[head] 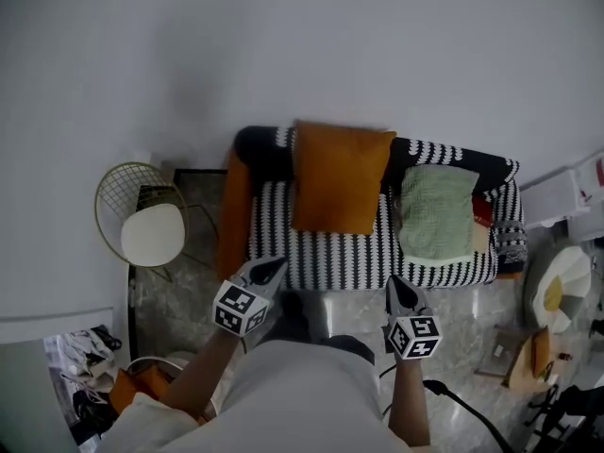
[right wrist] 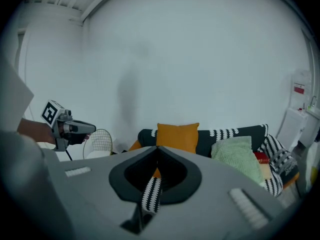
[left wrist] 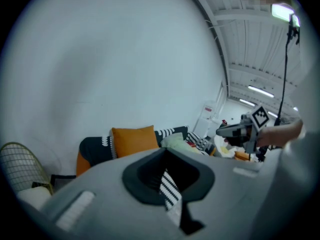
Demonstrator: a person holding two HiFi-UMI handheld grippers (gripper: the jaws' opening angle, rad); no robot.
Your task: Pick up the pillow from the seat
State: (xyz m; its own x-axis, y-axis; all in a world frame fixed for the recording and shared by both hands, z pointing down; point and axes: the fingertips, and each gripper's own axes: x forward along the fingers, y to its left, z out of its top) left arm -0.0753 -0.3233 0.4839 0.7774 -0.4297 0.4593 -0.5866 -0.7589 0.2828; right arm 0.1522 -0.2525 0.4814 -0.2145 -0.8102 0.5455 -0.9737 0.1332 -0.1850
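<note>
An orange pillow (head: 337,176) leans against the back of a black-and-white patterned sofa (head: 349,248), left of the middle. A pale green pillow (head: 435,213) lies on the seat to its right. Both pillows also show in the right gripper view, the orange pillow (right wrist: 177,136) and the green pillow (right wrist: 239,158). My left gripper (head: 276,268) hangs shut and empty over the sofa's front left edge. My right gripper (head: 396,285) is shut and empty just off the front edge, below the green pillow. Neither touches a pillow.
A gold wire chair (head: 142,215) with a white seat cushion stands left of the sofa. A red item (head: 482,209) lies beside the green pillow. White furniture (head: 557,199) and clutter (head: 528,357) stand at the right. The white wall (head: 283,45) backs the sofa.
</note>
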